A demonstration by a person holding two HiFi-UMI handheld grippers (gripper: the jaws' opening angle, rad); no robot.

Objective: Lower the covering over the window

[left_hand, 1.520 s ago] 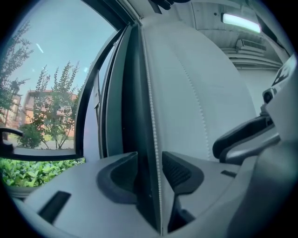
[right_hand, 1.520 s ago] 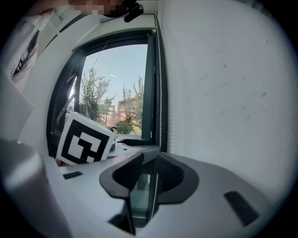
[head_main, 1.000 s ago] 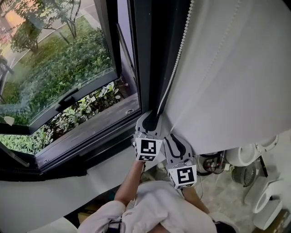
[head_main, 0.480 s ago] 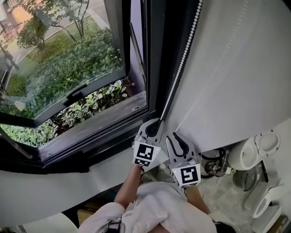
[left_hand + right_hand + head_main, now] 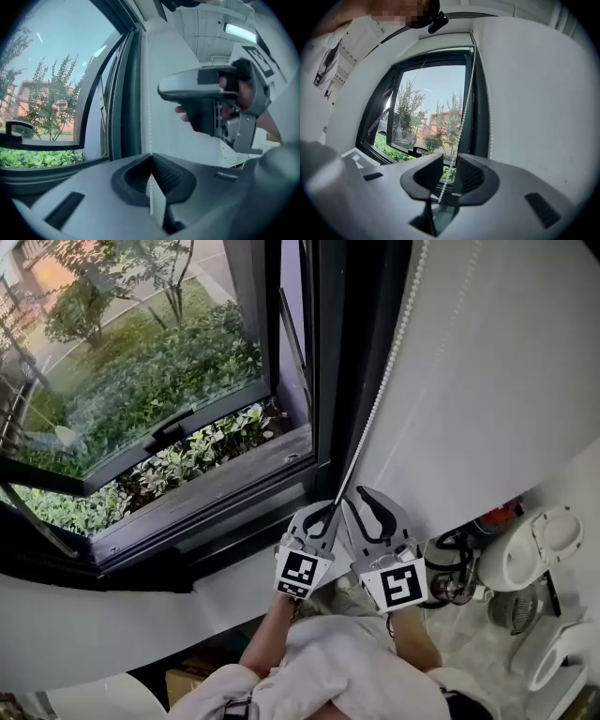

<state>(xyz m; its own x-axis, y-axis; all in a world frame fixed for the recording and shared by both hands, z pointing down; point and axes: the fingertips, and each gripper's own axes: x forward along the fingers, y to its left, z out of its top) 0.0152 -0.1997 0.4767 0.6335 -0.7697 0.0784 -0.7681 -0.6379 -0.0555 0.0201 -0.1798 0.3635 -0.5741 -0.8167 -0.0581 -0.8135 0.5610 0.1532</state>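
A white roller blind hangs at the right of the dark-framed window. Its white bead chain runs down along the frame. My left gripper is shut on that chain, and in the left gripper view the chain comes down into the closed jaws of the left gripper. My right gripper sits just to its right and is open. In the right gripper view the chain passes through the right gripper without the pads pressing it.
The window casement stands open outward over shrubs, above a dark sill. White round appliances and dark cables lie on the floor at lower right. The white wall below the sill is close to my arms.
The left jaws have closed on the bead chain. Both grippers have drawn back from the window frame, and the right gripper has risen alongside the left so the chain now runs between its jaws.
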